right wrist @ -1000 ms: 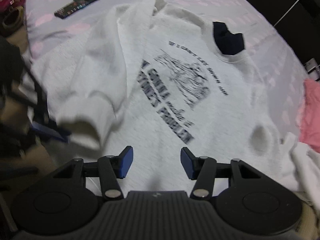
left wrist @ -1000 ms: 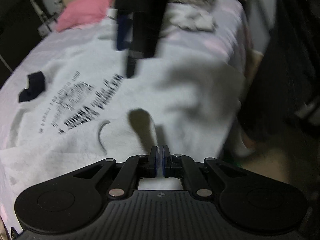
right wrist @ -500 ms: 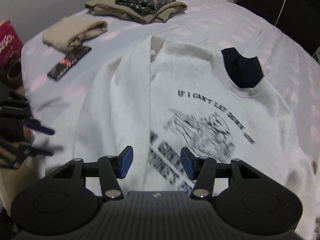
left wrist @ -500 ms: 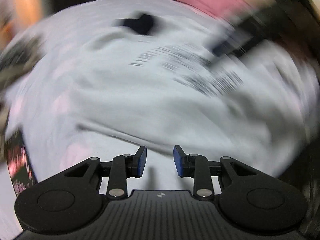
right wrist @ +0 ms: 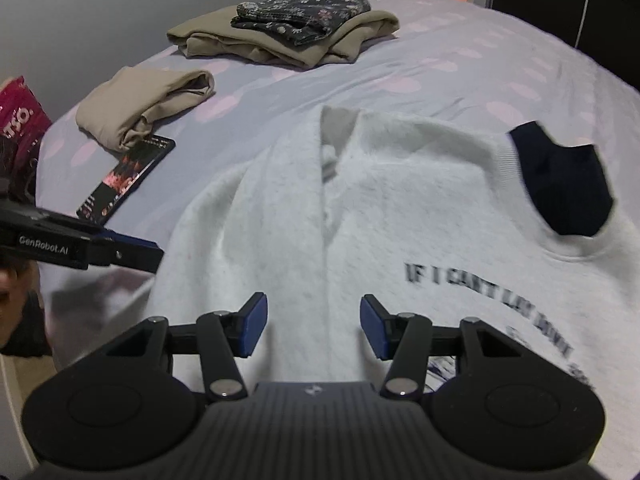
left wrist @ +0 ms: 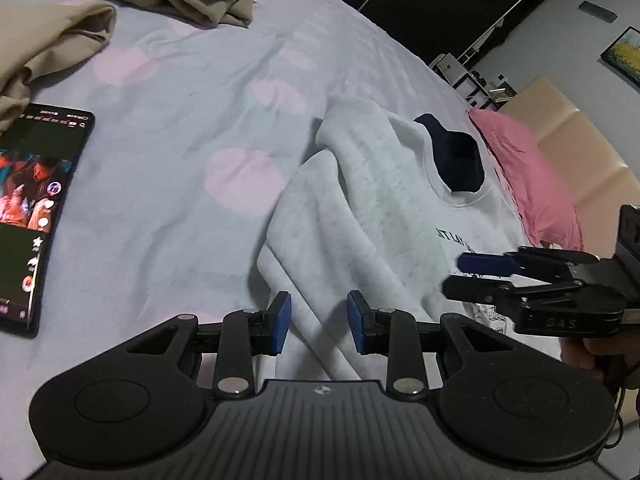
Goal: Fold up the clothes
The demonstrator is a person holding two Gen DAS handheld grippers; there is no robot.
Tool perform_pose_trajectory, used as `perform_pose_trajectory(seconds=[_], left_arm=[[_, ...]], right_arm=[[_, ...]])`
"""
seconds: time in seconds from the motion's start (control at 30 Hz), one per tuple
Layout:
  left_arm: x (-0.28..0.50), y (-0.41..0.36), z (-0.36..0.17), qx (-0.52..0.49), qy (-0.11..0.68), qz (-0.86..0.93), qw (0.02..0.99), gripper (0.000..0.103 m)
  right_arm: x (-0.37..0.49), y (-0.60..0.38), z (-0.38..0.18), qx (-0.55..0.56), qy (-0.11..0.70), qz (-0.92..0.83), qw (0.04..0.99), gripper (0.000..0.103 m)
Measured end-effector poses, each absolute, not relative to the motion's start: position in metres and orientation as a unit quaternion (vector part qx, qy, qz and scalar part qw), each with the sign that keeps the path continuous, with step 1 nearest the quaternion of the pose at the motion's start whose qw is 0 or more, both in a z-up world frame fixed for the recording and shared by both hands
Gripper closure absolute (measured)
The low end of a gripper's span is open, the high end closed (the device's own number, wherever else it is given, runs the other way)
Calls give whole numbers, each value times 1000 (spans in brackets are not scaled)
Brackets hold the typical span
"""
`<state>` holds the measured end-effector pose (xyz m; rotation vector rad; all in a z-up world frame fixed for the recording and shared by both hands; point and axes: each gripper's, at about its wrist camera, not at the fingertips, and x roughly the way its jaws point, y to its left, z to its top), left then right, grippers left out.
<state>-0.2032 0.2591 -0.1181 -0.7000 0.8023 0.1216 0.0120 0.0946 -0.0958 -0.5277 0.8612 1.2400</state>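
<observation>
A white sweatshirt (left wrist: 372,216) with black print and a dark neck lining (left wrist: 460,160) lies face up on the bed; its sleeve is folded in over the body. It also shows in the right wrist view (right wrist: 400,216). My left gripper (left wrist: 319,322) is open and empty, just above the folded sleeve edge. My right gripper (right wrist: 312,326) is open and empty over the sweatshirt's body, and it shows from the side in the left wrist view (left wrist: 476,276). The left gripper's fingers (right wrist: 132,254) reach in at the left of the right wrist view.
A phone (left wrist: 32,216) with a lit screen lies on the lilac dotted sheet (left wrist: 180,128), also seen in the right wrist view (right wrist: 128,178). Folded beige and floral clothes (right wrist: 288,32) and a beige bundle (right wrist: 148,104) sit farther back. A pink pillow (left wrist: 528,184) lies beyond the collar.
My left gripper opened, letting go of the sleeve, and swung round to the sweatshirt's sleeve side. My right gripper moved up toward the collar, staying open.
</observation>
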Motion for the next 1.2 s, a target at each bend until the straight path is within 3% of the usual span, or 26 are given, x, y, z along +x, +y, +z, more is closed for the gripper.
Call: perform_pose_trajectory(seconds=[0.2,0.27,0.33,0.37,0.43,0.63,0.83,1.03,1.13,1.17,1.2], left_arm=[[-202,259,-122,-326,382,54,863,76],[-202,260,-123,-324,382,53,864,76],[-202,260,-124,-322,381,52,865,80],[-202,260,-125,-321,381,52,865,96],[-202,260,-126,-319,381,51,866,102],[-208,250,-101,-282,348,52,892,102],[-210,247,-89,-298,347,22,889,102],[-200,210,-117,-238,400,13,885,101],[-202,217,-121,-251,398,21,882,99],[-202,223,-121,-264,395,24,879,97],[-203,230,-121,-283,389,24,876,96]], right_arm=[[10,116,-107,-232,393,558,693,51],[9,117,-108,-233,397,561,688,59],[8,117,-109,-238,401,562,684,82],[8,116,-108,-240,401,562,682,85],[7,114,-106,-242,402,562,681,94],[16,99,-77,-242,395,550,695,100],[55,50,-25,-175,424,539,707,100],[51,50,-99,-239,467,497,691,98],[40,54,-116,-275,451,500,687,87],[38,53,-111,-277,440,508,686,78],[39,51,-104,-266,435,520,685,55]])
